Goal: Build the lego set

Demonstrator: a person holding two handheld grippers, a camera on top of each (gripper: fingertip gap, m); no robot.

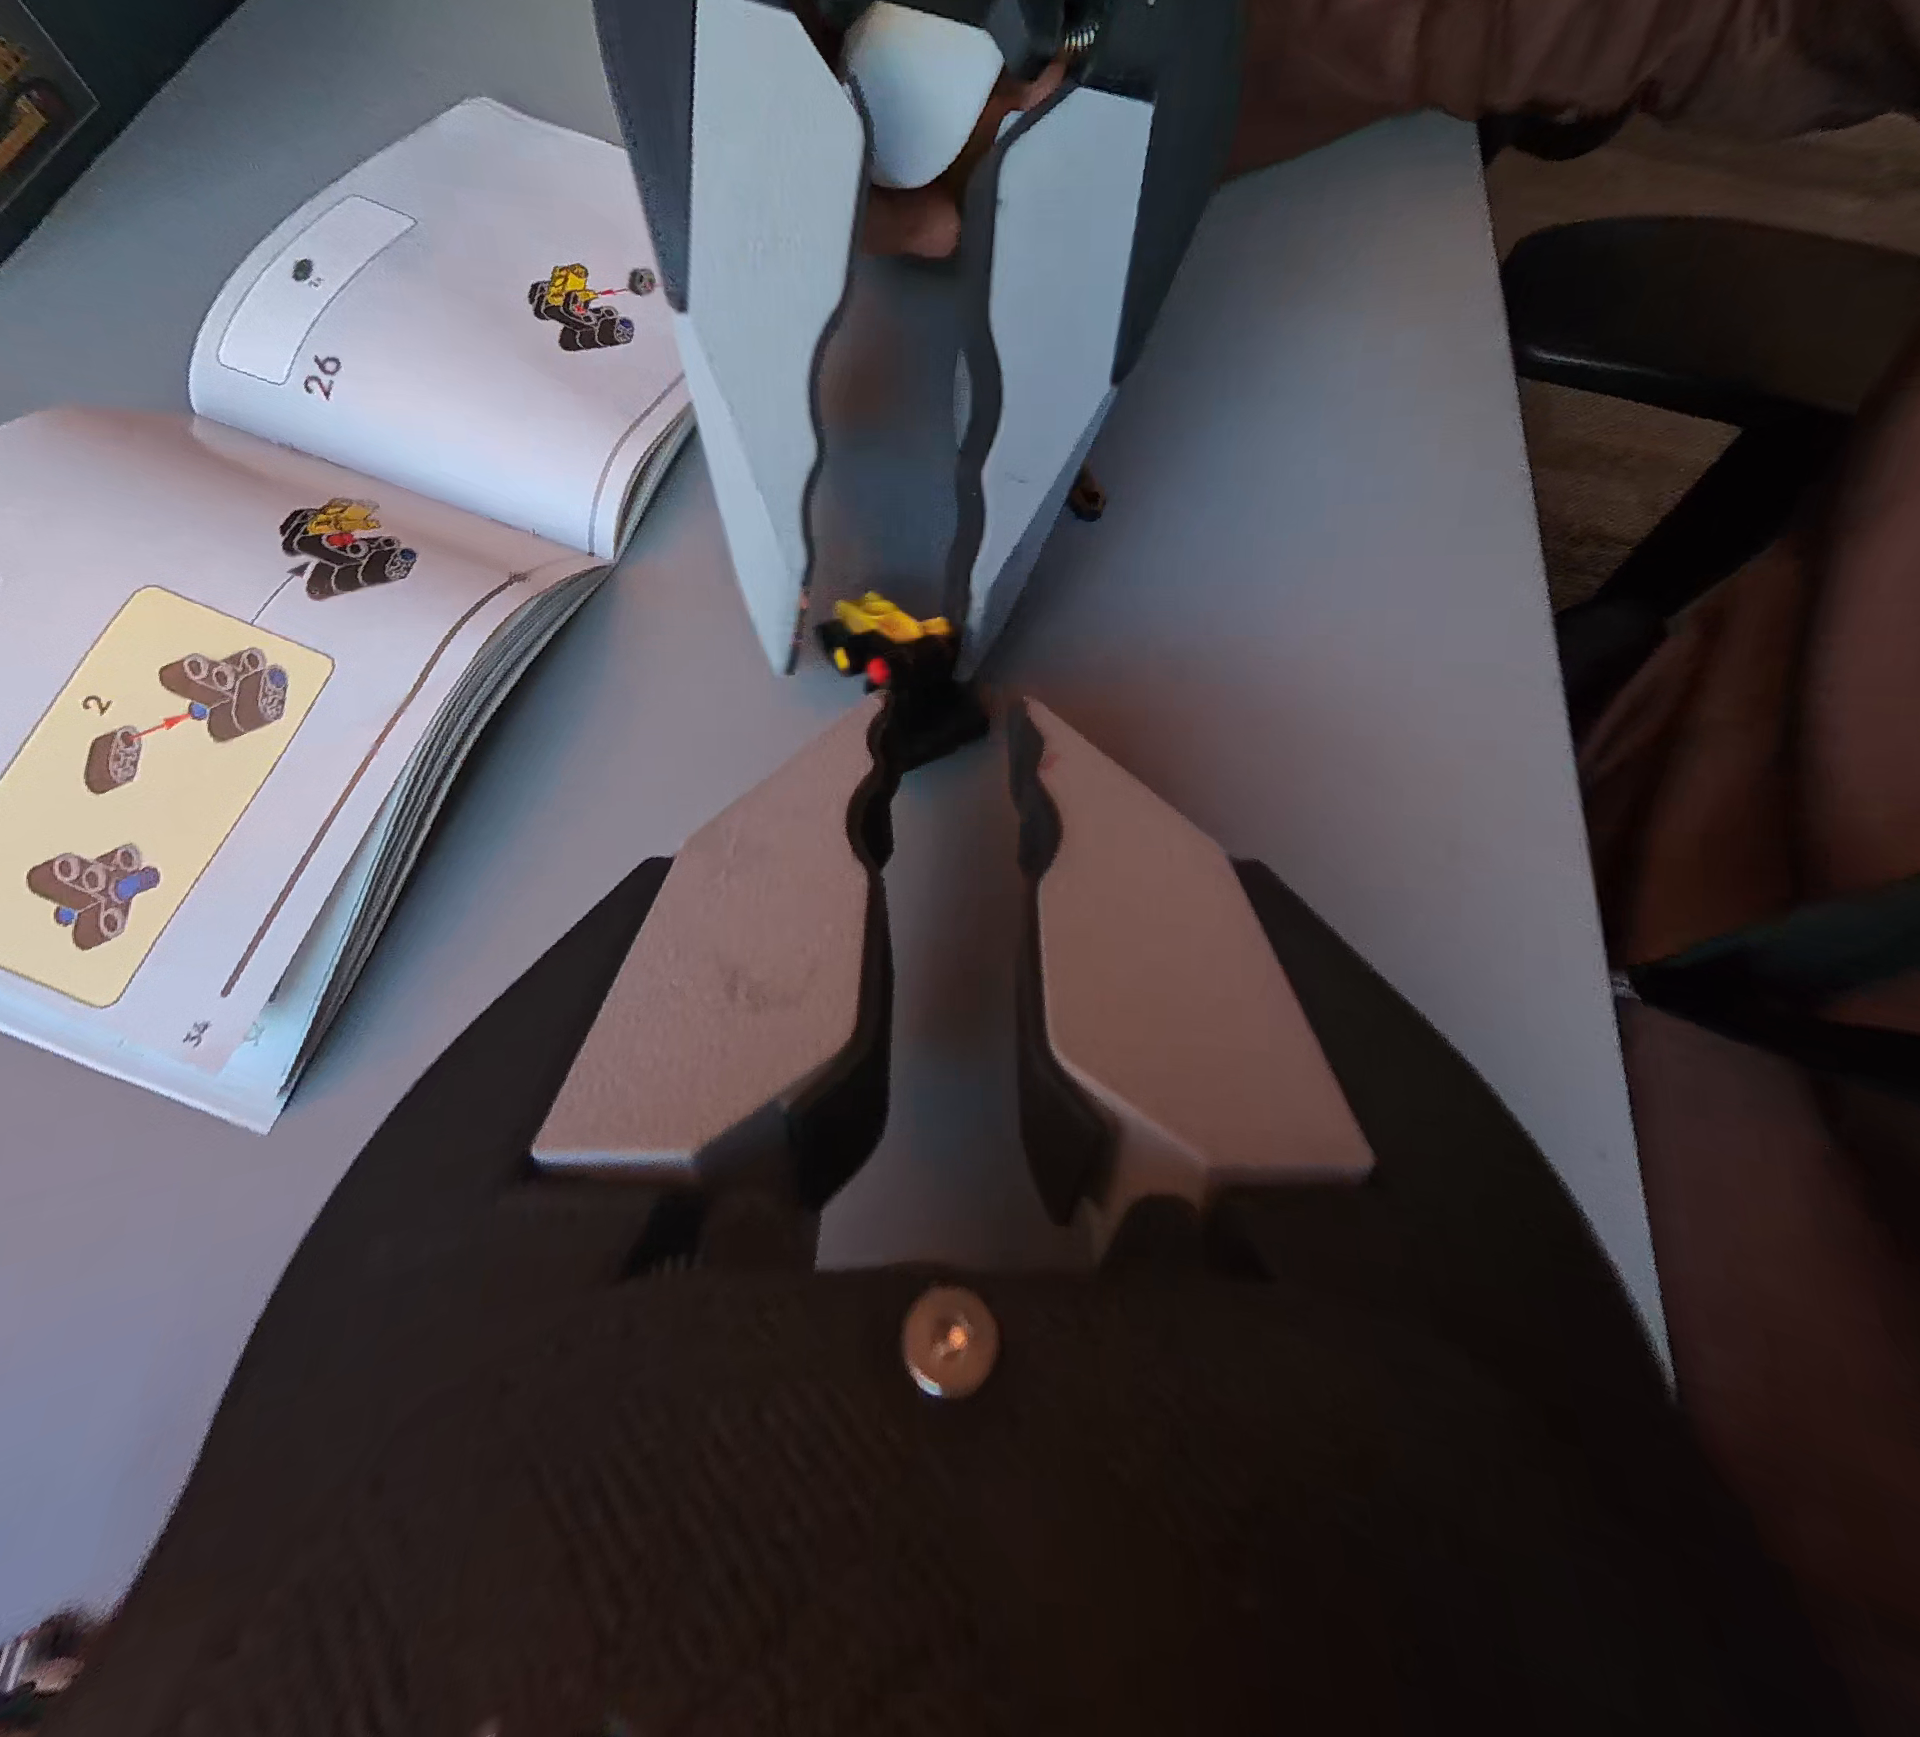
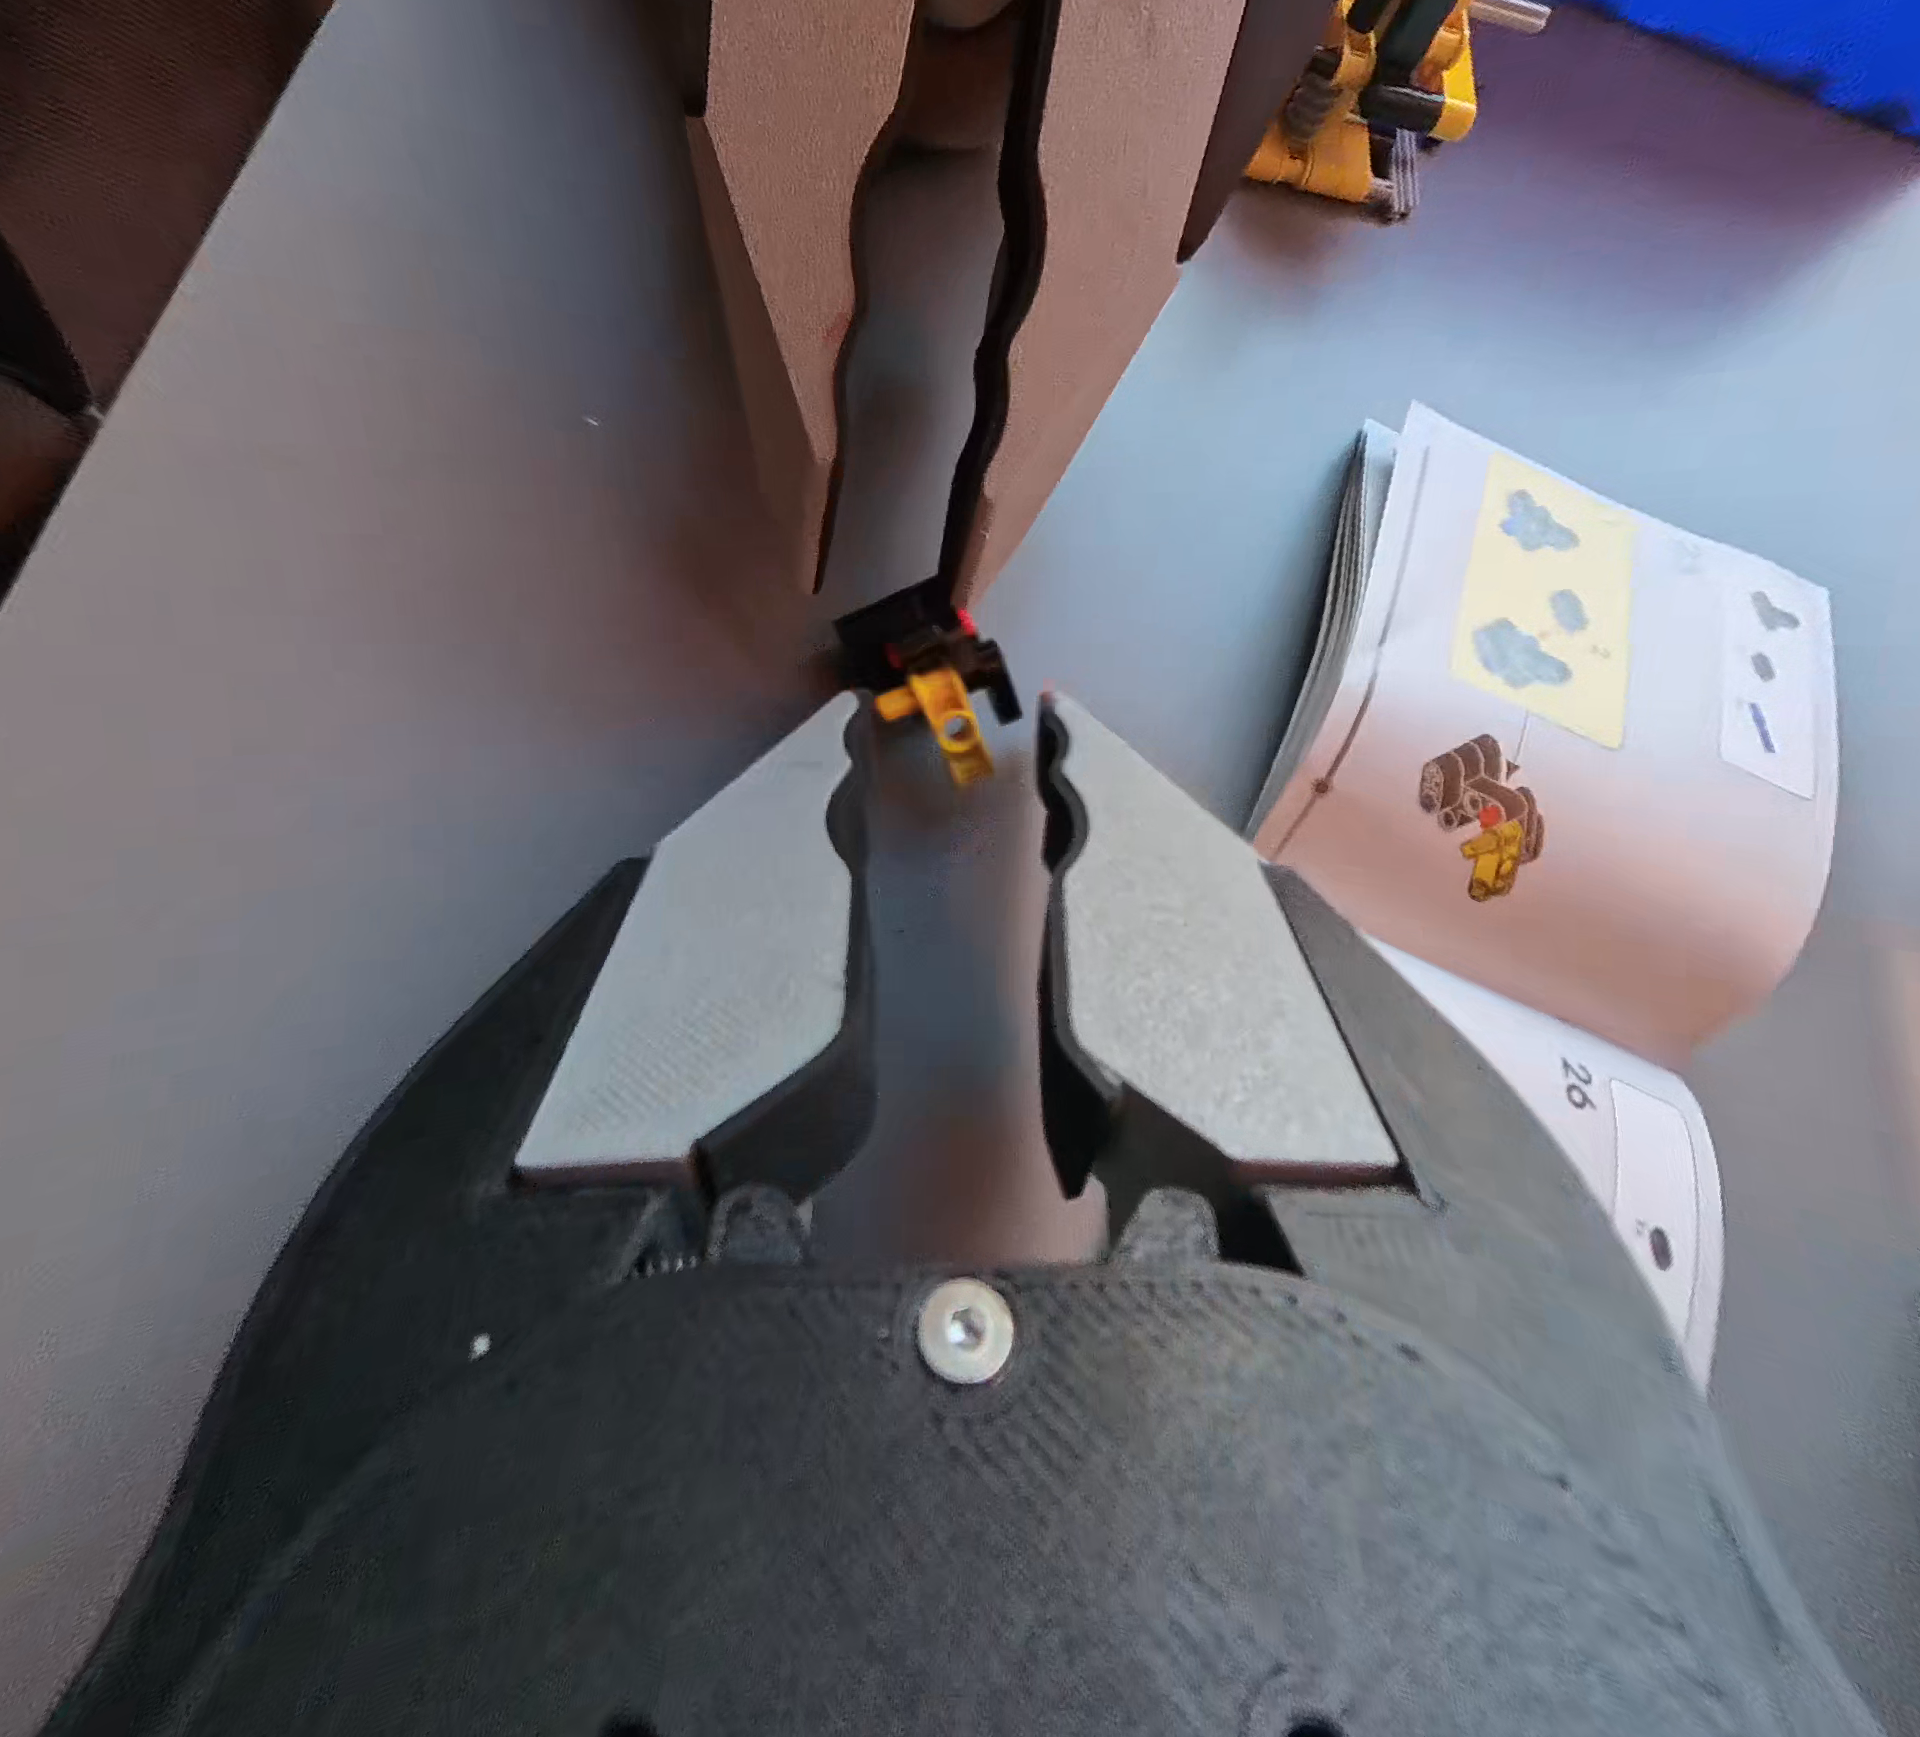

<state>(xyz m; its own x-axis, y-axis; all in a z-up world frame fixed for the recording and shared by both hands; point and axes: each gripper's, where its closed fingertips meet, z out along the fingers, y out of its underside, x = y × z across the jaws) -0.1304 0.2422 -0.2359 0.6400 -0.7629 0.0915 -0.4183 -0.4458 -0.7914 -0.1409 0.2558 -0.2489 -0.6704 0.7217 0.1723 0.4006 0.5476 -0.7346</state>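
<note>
A small lego assembly (image 1: 896, 657), with a black body, a yellow connector and a red pin, sits between the two grippers, which meet tip to tip over the grey table (image 1: 1299, 544). My left gripper (image 1: 953, 708) is closed narrowly on the assembly's black end, also seen in the right wrist view (image 2: 896, 627). My right gripper (image 2: 945, 700) is open, its fingertips on either side of the yellow connector (image 2: 951, 721) with gaps on both sides. I cannot tell whether the assembly touches the table.
An open instruction booklet (image 1: 312, 648) lies left of the grippers and also shows in the right wrist view (image 2: 1558, 752). A larger yellow and black lego build (image 2: 1382, 56) stands farther back. A dark box (image 1: 104, 25) is at the far left. The table edge and a chair (image 1: 1714, 357) are at the right.
</note>
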